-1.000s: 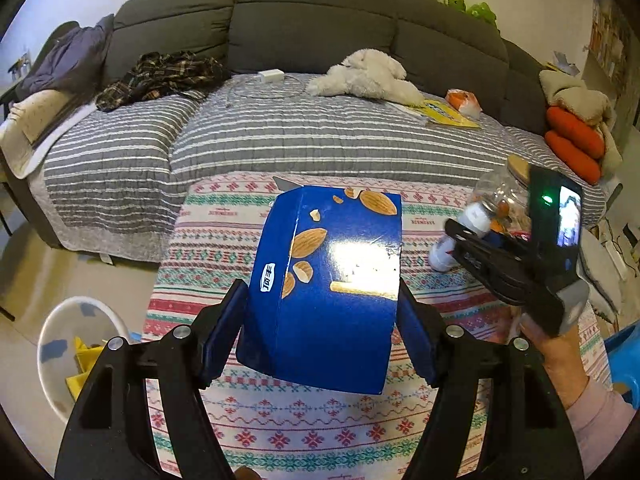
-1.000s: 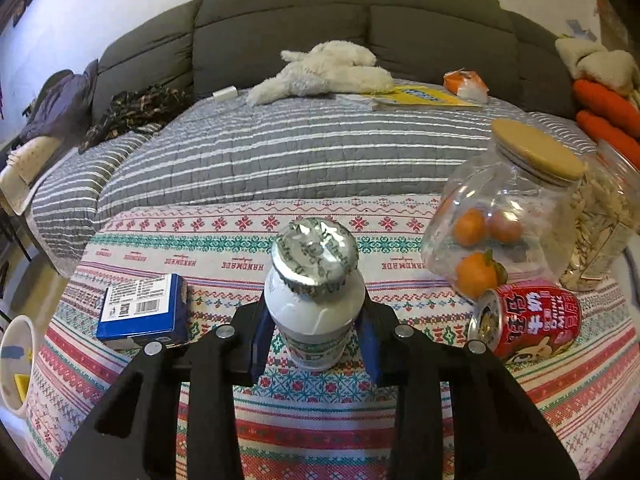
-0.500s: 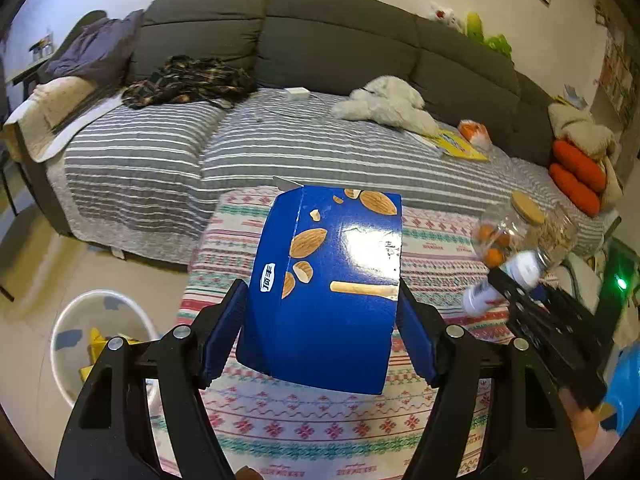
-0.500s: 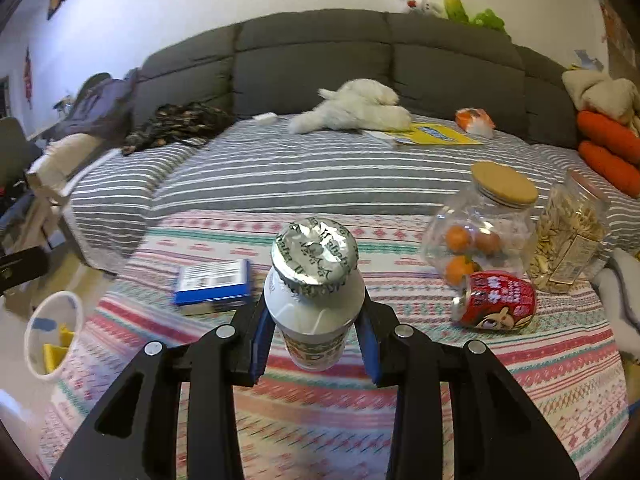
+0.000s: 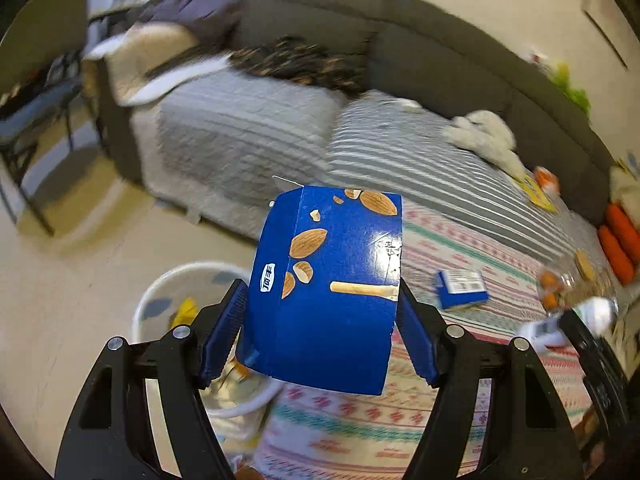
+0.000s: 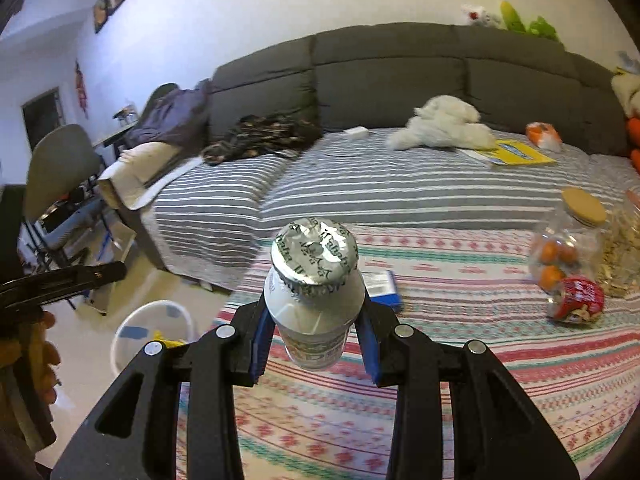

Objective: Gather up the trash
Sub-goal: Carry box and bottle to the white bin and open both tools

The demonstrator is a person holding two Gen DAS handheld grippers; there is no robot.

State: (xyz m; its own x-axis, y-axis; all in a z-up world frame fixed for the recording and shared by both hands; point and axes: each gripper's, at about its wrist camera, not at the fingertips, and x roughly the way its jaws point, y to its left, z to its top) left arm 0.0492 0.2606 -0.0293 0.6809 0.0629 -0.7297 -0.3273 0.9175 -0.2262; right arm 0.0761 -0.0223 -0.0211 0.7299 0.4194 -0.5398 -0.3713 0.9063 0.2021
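1. Your left hand-held gripper (image 5: 320,320) is closed on a glossy blue cardboard snack box printed with almonds (image 5: 326,292). The blue pads press its two narrow sides, so the broad printed face stays towards the camera. The thin card looks likely to dent under a hard squeeze.
2. Your right hand-held gripper (image 6: 316,334) is set narrow around a small white plastic drink bottle with a crinkled foil lid (image 6: 314,292). The pads sit on the body below the shoulder, so the bottle stays upright.
3. Just beyond and below the left hand-held gripper, on the pale floor, stands a round white waste bin (image 5: 160,300) with yellow scraps inside. In the right view the same bin (image 6: 152,336) lies low and to the left of the bottle. Both pieces seem to be held clear of the surface for dropping in there.
4. Further ahead, to the right of both hand-held grippers, a second small blue box (image 5: 462,290) lies flat on the surface with the patterned woven cloth (image 6: 460,360). A red drink can on its side (image 6: 576,300) lies beside two clear jars; both box and can look like trash yet to be collected.
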